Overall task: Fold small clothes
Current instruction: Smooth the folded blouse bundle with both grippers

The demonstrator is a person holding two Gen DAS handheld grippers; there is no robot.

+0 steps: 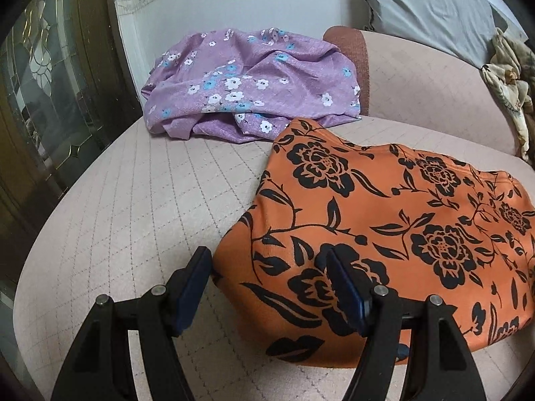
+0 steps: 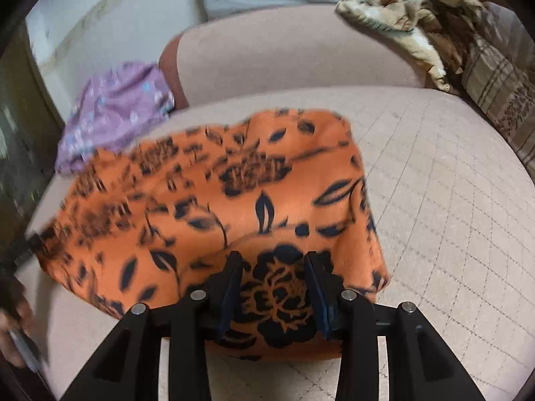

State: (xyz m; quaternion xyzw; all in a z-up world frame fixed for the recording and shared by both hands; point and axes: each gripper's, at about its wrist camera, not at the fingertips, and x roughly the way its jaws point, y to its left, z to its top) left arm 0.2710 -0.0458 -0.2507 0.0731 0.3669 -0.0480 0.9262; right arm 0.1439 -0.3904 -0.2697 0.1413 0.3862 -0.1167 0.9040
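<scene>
An orange garment with black flowers [image 1: 394, 234] lies folded on the pink quilted sofa seat [image 1: 133, 207]. My left gripper [image 1: 267, 267] is open over its near left corner, one finger above the cloth, the other above the seat. In the right wrist view the same orange garment [image 2: 234, 193] is blurred. My right gripper [image 2: 273, 267] is open, its jaws standing either side of the near edge of the cloth, with nothing gripped. A crumpled purple floral garment [image 1: 247, 83] lies at the back left of the seat and also shows in the right wrist view [image 2: 113, 107].
The sofa backrest [image 2: 301, 53] runs behind the seat. A grey pillow [image 1: 431, 6] and a beige patterned cloth [image 2: 401, 16] lie at the back right. A dark wooden glass door [image 1: 50, 83] stands at the left. A plaid cushion [image 2: 501, 100] sits at the far right.
</scene>
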